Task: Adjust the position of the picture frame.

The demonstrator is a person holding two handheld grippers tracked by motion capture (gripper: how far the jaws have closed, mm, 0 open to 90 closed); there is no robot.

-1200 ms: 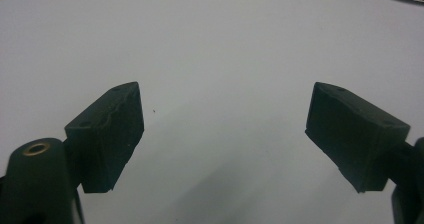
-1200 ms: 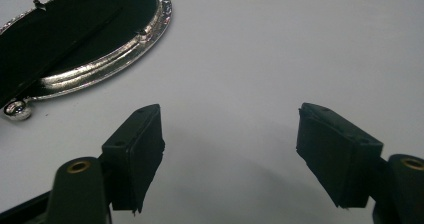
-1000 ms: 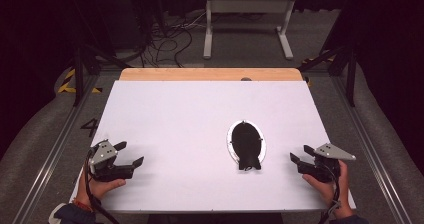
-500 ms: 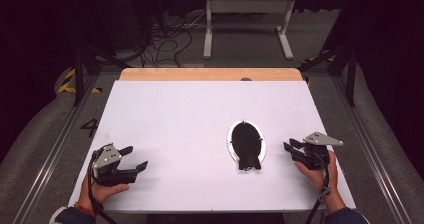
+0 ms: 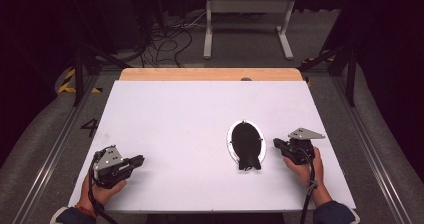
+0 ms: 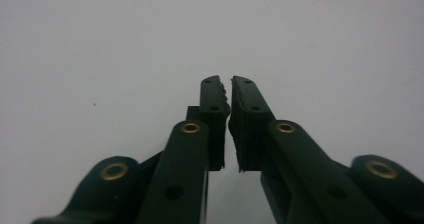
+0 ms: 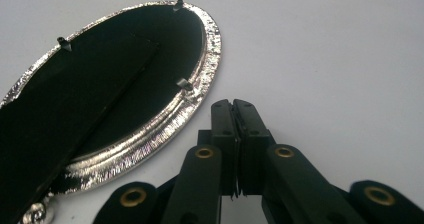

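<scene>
Two grippers, both just closed down, with nothing between the jaws. Left gripper (image 5: 139, 159) low at the near left of the white table (image 5: 190, 109), tips together over bare surface (image 6: 226, 81), well apart from everything else. Right gripper (image 5: 276, 143) just beside the oval frame (image 5: 245, 145), pointing at its right edge, pads pressed together and not touching the rim.

Frame lying face down right of centre, silver rim on the table, black back and folded stand upward, foot of the stand toward the near edge. Along the right gripper's own jaws (image 7: 232, 104): shiny rim (image 7: 200, 91) close by on the left, small clips on the back.

Looks like the approach step, before any grasp. Next, probably: spread the right jaws, slip one pad under the rim or onto the stand, pinch, lift. Thin rim flat on the surface, so likely a low, shallow angle needed; left gripper perhaps to steady the far side.
</scene>
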